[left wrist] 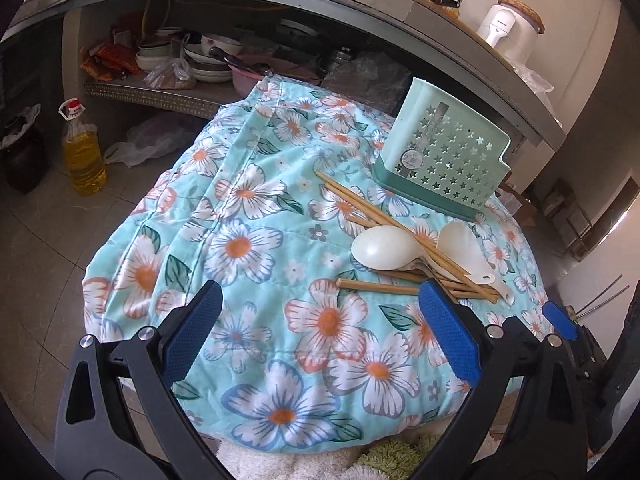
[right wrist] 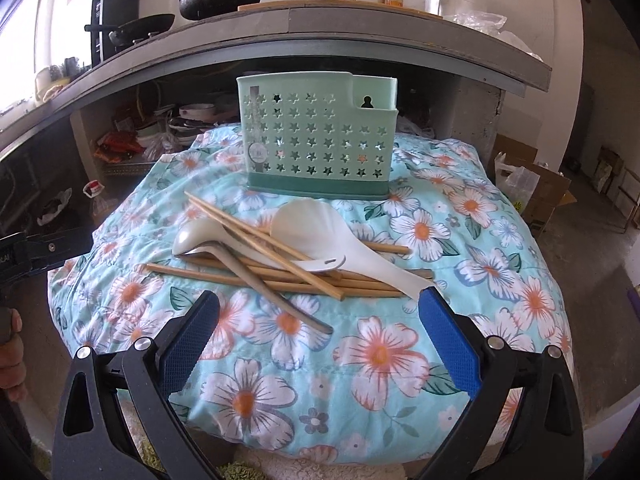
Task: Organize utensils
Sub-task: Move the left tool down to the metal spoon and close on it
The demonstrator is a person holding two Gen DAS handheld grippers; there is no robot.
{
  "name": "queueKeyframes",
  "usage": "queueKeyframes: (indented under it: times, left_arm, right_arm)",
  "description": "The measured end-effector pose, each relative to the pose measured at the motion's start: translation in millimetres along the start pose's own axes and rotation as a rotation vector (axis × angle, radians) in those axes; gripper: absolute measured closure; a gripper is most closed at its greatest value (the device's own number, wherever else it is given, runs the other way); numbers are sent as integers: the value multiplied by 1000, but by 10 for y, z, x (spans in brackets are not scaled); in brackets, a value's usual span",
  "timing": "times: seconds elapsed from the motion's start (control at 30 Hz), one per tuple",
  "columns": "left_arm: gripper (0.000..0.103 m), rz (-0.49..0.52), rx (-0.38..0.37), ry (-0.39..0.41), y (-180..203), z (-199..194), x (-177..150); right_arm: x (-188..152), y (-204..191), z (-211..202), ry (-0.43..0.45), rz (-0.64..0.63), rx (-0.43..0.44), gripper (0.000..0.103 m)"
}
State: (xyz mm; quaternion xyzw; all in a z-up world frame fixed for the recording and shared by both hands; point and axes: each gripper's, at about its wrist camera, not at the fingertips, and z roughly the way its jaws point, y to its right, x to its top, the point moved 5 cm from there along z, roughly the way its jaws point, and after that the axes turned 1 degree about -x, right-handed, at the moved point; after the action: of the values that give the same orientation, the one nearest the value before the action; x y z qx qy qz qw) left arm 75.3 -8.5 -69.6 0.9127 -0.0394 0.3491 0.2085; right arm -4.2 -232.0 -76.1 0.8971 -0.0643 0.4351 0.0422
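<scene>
The task looks to be at its very beginning. The green holder [right wrist: 318,136] stands upright on the floral cloth [right wrist: 360,360], and through its star holes I see no utensil inside, though the inside is not fully visible from here. All utensils lie in one crossed pile on the cloth just in front of the holder: several bamboo chopsticks [right wrist: 264,236], a white rice paddle [right wrist: 320,220], a white ladle [right wrist: 192,236] and a grey spoon [right wrist: 256,280] whose handle points away from the holder, toward the right gripper.

The right gripper [right wrist: 320,300] is spread wide and holds nothing; it hovers over the cloth, on the near side of the pile from the holder, with the paddle handle close to its right finger. The left gripper [left wrist: 320,292] is also spread wide and empty; it is to the left of the pile as seen from the holder's front, and one chopstick [left wrist: 376,286] lies between its fingers.

So nothing is sorted yet, in my judgement. What is left is everything: each chopstick, the paddle, the ladle and the spoon must be lifted and stood into the holder's compartments.
</scene>
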Motion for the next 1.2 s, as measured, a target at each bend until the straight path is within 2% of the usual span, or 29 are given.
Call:
queueKeyframes:
  times: [0.1, 0.23, 0.3, 0.4, 0.6, 0.8, 1.0, 1.2]
  left_arm:
    - [8, 48, -4, 5, 69, 73, 59]
    - [9, 207, 17, 18, 277, 197, 132]
    - [29, 317, 37, 4, 399, 314, 132]
    - [45, 409, 53, -52, 477, 526, 94]
    - [56, 576, 66, -153, 594, 815, -58]
    - [79, 622, 55, -141, 661, 829, -24]
    - [85, 598, 37, -104, 701, 813, 112]
    - [85, 539, -12, -67, 714, 796, 289]
  right_arm:
    - [0, -27, 35, -4, -14, 22, 6]
    - [7, -24, 92, -14, -17, 44, 6]
    - [10, -12, 124, -24, -11, 53, 7]
    - [1, 9, 186, -46, 1, 66, 12]
    - [-2, 53, 255, -68, 21, 72, 14]
    - [2, 53, 294, -78, 26, 80, 14]
    - [2, 51, 318, -86, 26, 83, 14]
    - [0, 75, 349, -98, 37, 81, 14]
